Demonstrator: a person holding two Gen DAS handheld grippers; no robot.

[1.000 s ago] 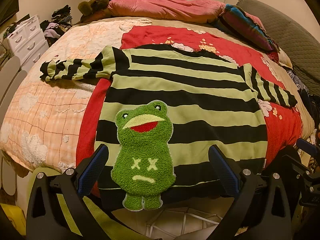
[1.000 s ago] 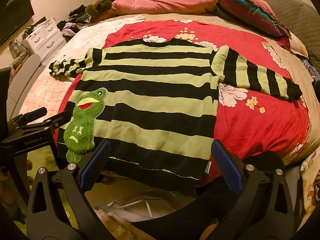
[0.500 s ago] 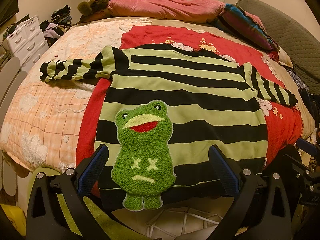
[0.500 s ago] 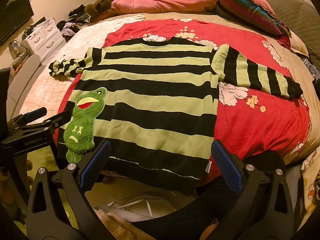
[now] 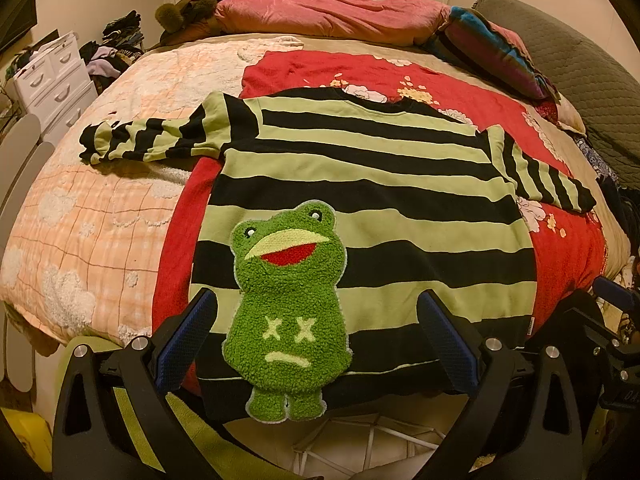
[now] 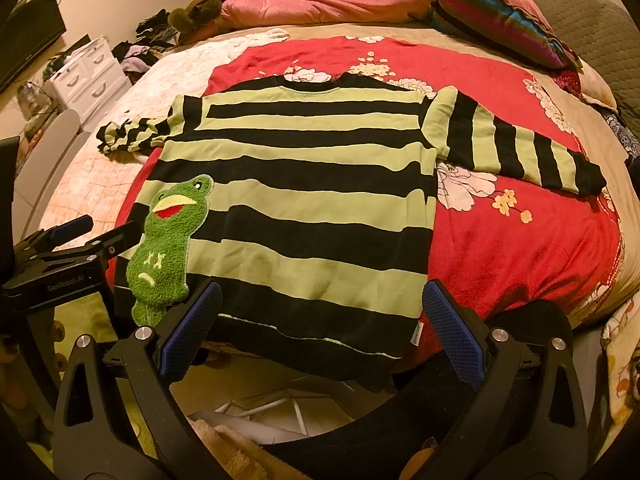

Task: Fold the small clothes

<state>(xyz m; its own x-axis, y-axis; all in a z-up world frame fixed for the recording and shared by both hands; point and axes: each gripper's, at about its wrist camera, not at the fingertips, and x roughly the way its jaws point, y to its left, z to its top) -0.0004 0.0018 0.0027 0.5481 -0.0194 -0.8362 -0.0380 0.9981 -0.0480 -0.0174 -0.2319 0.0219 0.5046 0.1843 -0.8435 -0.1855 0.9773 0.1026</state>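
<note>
So the striped sweater is laid out flat, front up, on a red floral blanket on the bed. Collar is at the far end, and the hem hangs a bit over the near edge of the bed, right in front of both grippers. Its long axis runs near to far, straight away from the fingers, with the sleeves sticking out sideways.

Going left to right: the left sleeve is stretched out onto the peach checked quilt and looks scrunched up at the cuff. Then there's the fuzzy green frog patch on the near-left part of the front, which runs down past the hem. The left gripper sits dead in front of that frog, fingers spread wide apart, nothing in them. The right gripper is lined up with the near-right hem, close to the little side tag, fingers also wide apart and empty. The right sleeve angles out and slightly toward the near side over the red blanket, and lies pretty smooth.

My guess is each hand takes its own side: left gripper is nearer the left hem corner and left sleeve, right gripper nearer the right ones. The knit looks thick and soft with wide green and black bands, mostly flat apart from some ripples across the chest.
</note>
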